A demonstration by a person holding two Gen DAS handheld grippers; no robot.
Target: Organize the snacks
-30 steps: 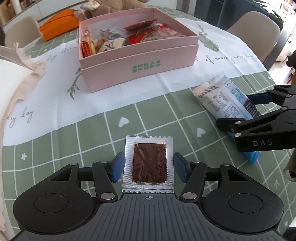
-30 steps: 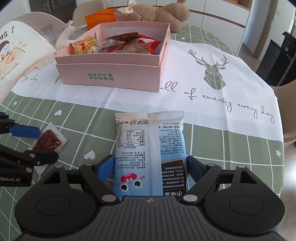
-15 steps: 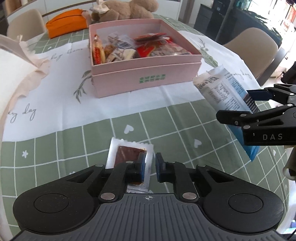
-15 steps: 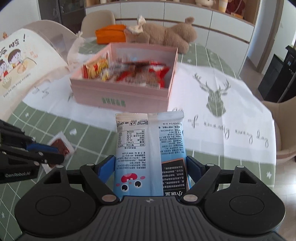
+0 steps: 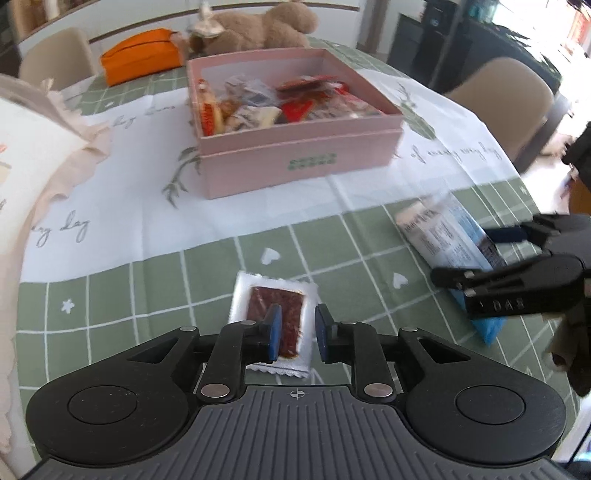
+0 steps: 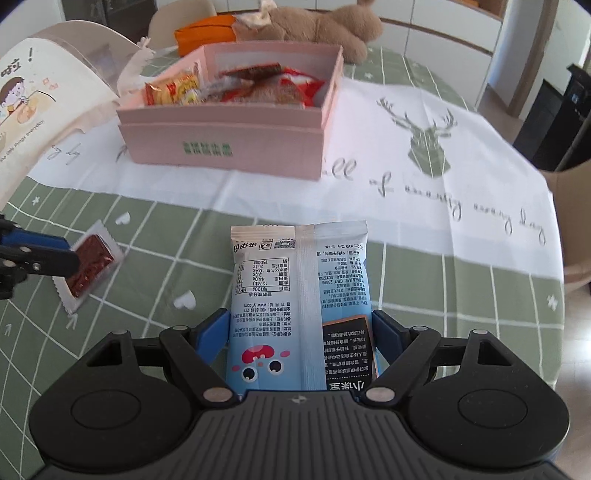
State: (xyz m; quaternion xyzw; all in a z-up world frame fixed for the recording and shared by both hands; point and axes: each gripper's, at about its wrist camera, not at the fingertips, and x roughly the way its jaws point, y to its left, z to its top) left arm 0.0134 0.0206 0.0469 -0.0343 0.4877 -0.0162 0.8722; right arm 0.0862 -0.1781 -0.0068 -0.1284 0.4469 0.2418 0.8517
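Note:
A small clear packet with a dark brown snack (image 5: 258,299) (image 6: 90,266) lies flat on the green checked cloth. My left gripper (image 5: 297,332) (image 6: 40,258) hovers over its near end; its jaws are narrow and opening, and the pads do not press the packet. My right gripper (image 6: 299,332) (image 5: 484,254) has the blue and white snack bag (image 6: 299,280) (image 5: 439,232) between its pads, tilted up off the table; its jaws are opening slightly. The open pink box (image 5: 299,162) (image 6: 221,147), holding several snacks, stands farther back.
A brown plush toy (image 5: 258,29) and an orange pouch (image 5: 140,55) lie behind the box. A printed cream bag (image 6: 37,92) rests at the left. Beige chairs (image 5: 513,96) stand around the table, whose edge curves close on the right.
The left jaws went from wide around the brown packet to nearly closed, then parted a little. The right gripper lifted the bag and came back down, still holding it.

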